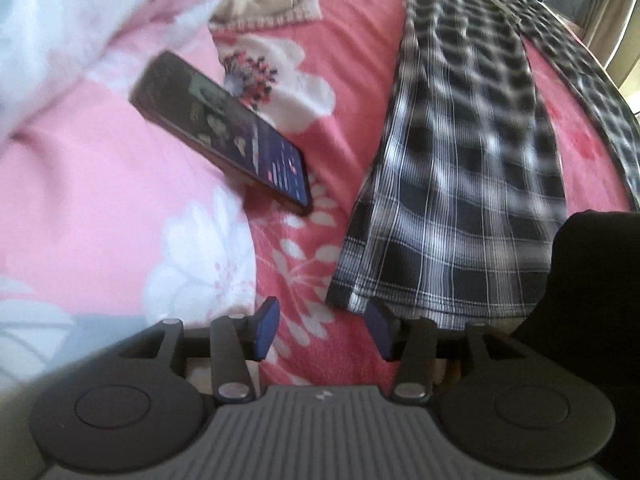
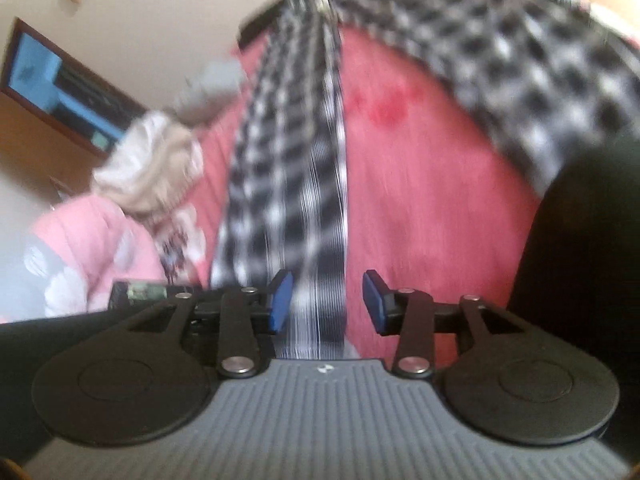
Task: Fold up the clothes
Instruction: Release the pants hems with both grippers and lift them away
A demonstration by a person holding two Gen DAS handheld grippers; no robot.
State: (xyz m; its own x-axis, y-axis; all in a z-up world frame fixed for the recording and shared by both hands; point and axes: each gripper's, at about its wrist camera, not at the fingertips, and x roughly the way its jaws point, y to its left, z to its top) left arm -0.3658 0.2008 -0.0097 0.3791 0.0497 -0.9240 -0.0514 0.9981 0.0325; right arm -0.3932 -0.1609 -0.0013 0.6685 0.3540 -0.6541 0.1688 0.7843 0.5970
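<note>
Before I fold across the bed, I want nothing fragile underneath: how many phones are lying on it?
1. The phone lies screen-up on the pink floral bedspread, left of the plaid trousers. Others may be hidden under fabric.

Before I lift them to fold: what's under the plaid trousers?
The plaid trousers lie flat on the pink floral bedspread. Whatever sits beneath the fabric itself is covered.

A bed (image 1: 352, 40) covered with a pink flowered sheet (image 1: 120, 200) fills the space ahead of both grippers. In the right wrist view, up and to the left of the gripper, a cream wall (image 2: 160, 12) rises behind the bed, with a dark wood-framed panel (image 2: 60, 80) showing blue against it. In the left wrist view, far ahead to the right of the gripper, pale curtains (image 1: 612, 20) catch bright daylight.
</note>
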